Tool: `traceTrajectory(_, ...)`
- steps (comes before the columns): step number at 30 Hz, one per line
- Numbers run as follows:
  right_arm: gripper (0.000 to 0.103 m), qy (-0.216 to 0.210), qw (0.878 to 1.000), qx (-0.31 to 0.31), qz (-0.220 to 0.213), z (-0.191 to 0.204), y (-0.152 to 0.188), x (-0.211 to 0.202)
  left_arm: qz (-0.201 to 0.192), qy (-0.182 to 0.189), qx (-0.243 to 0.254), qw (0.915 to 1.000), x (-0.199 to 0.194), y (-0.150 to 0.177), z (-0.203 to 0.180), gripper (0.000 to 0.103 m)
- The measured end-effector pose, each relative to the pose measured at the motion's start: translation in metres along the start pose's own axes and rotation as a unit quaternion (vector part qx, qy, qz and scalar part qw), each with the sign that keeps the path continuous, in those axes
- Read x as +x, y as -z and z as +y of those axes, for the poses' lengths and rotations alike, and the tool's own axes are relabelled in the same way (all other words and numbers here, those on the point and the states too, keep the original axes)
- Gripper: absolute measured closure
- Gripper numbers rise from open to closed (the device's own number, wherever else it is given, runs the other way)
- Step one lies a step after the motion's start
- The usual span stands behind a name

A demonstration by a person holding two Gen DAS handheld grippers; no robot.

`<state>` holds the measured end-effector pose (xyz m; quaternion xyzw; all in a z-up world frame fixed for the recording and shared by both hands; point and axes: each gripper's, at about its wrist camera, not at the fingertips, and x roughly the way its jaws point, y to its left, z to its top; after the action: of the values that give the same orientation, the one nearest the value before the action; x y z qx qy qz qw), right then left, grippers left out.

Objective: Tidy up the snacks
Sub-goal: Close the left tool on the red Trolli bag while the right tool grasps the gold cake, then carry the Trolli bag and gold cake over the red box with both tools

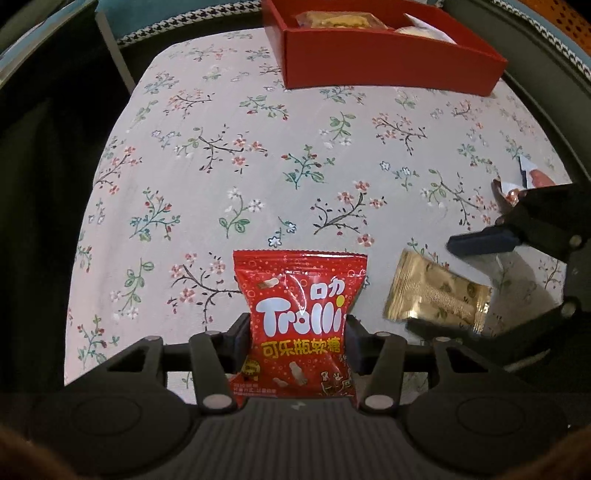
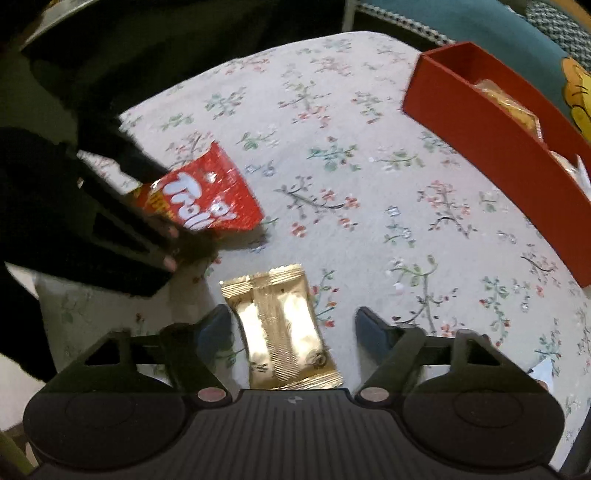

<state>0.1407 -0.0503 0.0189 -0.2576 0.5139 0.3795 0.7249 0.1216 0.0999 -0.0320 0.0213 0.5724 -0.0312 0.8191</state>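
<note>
Left gripper (image 1: pixel 297 347) pinching a red Trolli bag (image 1: pixel 301 321) by its lower half, fingers (image 1: pixel 240 341) pressed against both sides of the pack, bag upright between them. Seen from the right wrist, same bag (image 2: pixel 207 195) tilted, clamped at its lower end by the dark left gripper (image 2: pixel 147 221).

Right gripper (image 2: pixel 293 332) straddling a gold packet (image 2: pixel 282 328) lying flat on the worktop (image 1: pixel 258 166), fingers (image 2: pixel 373 330) spread either side of it. Left finger close against the packet's edge, contact hard to tell; right finger clearly apart, bare cloth between. Not yet gripped. From the left wrist, gold packet (image 1: pixel 436 295) just right of the Trolli bag, right gripper (image 1: pixel 476 280) reaching in from the right, one blue-tipped finger (image 1: pixel 480 242) above the packet, the other at its lower edge.

Floral cloth over the worktop. Red box (image 1: pixel 391 62) at the far side, well apart from both packs, with pale wrapped snacks (image 1: pixel 340 20) inside; same box (image 2: pixel 498 155) at the right edge in the right-wrist view. Two more small wrappers (image 1: pixel 532 177) at the worktop's far right edge, partly hidden behind the right gripper.
</note>
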Motion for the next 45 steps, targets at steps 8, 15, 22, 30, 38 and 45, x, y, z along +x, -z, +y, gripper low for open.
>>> traceTrajectory(8, 0.055, 0.007, 1.0, 0.023, 0.001, -0.004, 0.009, -0.011, 0.005, -0.016, -0.004, 0.9998, 0.003, 0.0, -0.003, 0.017)
traceTrajectory(15, 0.055, 0.023, 0.998, 0.056, -0.031, -0.023, 0.013, -0.03, -0.004, -0.018, -0.017, 0.9997, -0.001, -0.001, -0.005, 0.023)
traceTrajectory(22, 0.055, 0.037, 0.993, 0.081, -0.07, -0.039, 0.012, -0.05, -0.036, -0.01, -0.033, 0.9988, -0.016, -0.012, -0.008, 0.024)
traceTrajectory(30, 0.055, 0.062, 0.987, 0.108, -0.098, -0.059, 0.011, -0.063, -0.06, 0.001, -0.036, 0.9976, -0.027, -0.03, -0.02, 0.024)
traceTrajectory(38, 0.055, 0.096, 0.98, 0.122, -0.121, -0.075, 0.013, -0.077, -0.086, -0.005, -0.039, 0.9956, -0.037, -0.045, -0.029, 0.024)
traceTrajectory(45, 0.055, 0.124, 0.972, 0.137, -0.146, -0.09, 0.013, -0.089, -0.125, -0.023, -0.038, 0.9912, -0.052, -0.062, -0.036, 0.024)
